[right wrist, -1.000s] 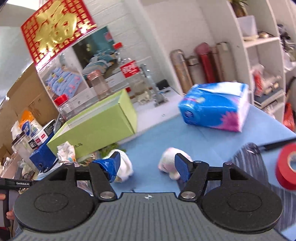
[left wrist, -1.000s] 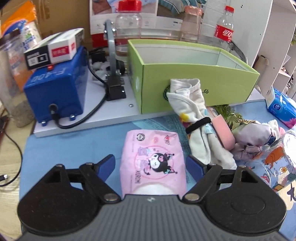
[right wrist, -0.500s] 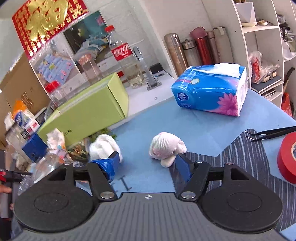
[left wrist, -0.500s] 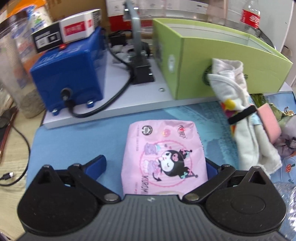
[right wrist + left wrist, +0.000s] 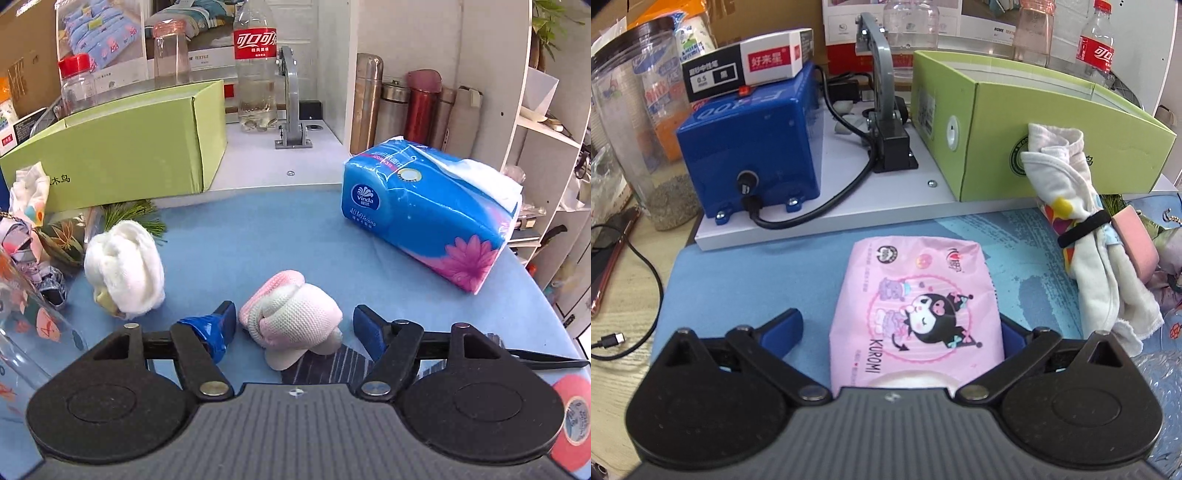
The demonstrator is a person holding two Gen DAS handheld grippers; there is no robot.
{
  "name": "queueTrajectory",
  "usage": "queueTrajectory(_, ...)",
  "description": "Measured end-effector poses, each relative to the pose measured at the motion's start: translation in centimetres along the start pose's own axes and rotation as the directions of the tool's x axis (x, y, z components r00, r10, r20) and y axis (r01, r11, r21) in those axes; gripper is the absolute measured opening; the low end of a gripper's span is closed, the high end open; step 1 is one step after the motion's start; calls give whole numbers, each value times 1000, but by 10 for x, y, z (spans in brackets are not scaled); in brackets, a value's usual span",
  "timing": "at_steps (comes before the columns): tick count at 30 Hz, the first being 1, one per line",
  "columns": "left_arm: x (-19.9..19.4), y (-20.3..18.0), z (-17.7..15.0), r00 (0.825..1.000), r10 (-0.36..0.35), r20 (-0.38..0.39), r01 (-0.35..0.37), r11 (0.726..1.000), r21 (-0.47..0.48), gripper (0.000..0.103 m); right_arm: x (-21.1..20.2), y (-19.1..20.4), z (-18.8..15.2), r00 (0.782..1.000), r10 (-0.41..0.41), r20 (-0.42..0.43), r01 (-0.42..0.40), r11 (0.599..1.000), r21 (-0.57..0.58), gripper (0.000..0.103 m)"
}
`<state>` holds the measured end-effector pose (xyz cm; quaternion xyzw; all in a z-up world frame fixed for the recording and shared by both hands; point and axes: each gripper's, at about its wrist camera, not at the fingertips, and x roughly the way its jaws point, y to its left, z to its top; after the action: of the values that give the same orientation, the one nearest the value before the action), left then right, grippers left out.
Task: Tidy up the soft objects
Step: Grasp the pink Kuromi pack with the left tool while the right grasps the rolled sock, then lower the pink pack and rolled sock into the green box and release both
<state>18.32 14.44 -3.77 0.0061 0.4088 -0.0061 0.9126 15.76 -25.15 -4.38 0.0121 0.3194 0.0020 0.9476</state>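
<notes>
A pink Kuromi tissue pack [image 5: 916,314] lies on the blue mat between the jaws of my left gripper [image 5: 901,332], which is open; the right finger touches the pack, the left finger stands apart. A white cloth roll with a black band [image 5: 1082,236] leans on the green box [image 5: 1034,147]. In the right wrist view a pink-and-white knitted sock ball [image 5: 291,317] lies between the open jaws of my right gripper [image 5: 295,328], not gripped. A white sock ball [image 5: 125,273] lies to its left. The green box also shows in that view [image 5: 122,155].
A blue machine [image 5: 746,147] with cable and a plastic jar [image 5: 631,129] stand at left. A blue Vinda tissue pack [image 5: 428,214], bottles [image 5: 256,70], thermoses [image 5: 402,107], tweezers [image 5: 546,356], red tape [image 5: 572,417] and a patterned cloth [image 5: 33,254] are around.
My left gripper has moved forward around the pink pack. My right gripper has lowered and advanced so the knitted sock ball sits between its jaws.
</notes>
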Motion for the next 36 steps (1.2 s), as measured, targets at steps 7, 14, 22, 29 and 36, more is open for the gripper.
queueTrajectory(7,0,0,-1,1000,2,14,-2,1000,-3,102,-3,-3,-9,998,-16,62,15,1000,11,61)
queueTrajectory(14,-1,-1,-1,1000,4,12,-4,1000,-5,102,-1,-1,-9,997,-33,64,32,999,15,63)
queueTrajectory(22,-12,0,2,999,-30,12,30,999,-23,63,-2,0,-9,998,13,66,-12,1000,-10,46)
queueTrajectory(29,-46,11,-10,996,-86,34,88,992,-87,62,-29,4,-14,990,117,79,-116,993,-16,26)
queueTrajectory(36,-81,-1,44,980,-123,154,132,990,-51,62,-60,16,48,943,224,247,-218,975,-52,27)
